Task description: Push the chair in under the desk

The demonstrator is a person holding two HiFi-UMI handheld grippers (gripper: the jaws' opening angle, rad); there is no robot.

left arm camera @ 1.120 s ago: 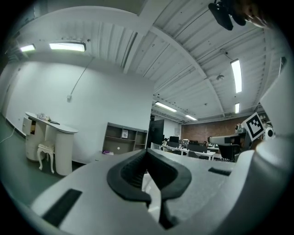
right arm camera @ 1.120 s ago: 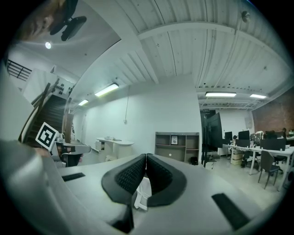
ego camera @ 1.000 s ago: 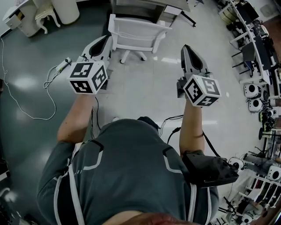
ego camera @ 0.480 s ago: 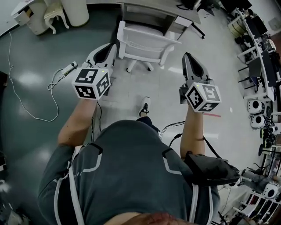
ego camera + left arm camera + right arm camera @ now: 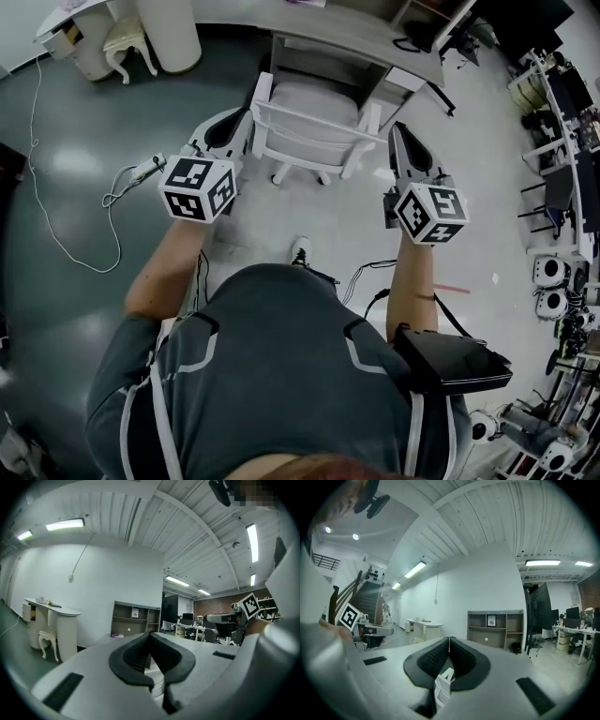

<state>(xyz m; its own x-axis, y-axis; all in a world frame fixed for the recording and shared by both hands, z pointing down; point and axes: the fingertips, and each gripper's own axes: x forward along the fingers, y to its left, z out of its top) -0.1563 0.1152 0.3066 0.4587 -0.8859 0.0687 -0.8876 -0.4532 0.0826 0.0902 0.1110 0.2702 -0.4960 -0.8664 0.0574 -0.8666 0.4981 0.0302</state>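
jaws clenched, empty — left gripper and right gripper flank the white slatted chair.

Head view: we look steeply down over the person's shoulders at the chair and desk.
Left gripper view: close along its jaws, facing forward, tilted up.
Right gripper view: likewise.
Shared: we see one shelf unit in both gripper views.
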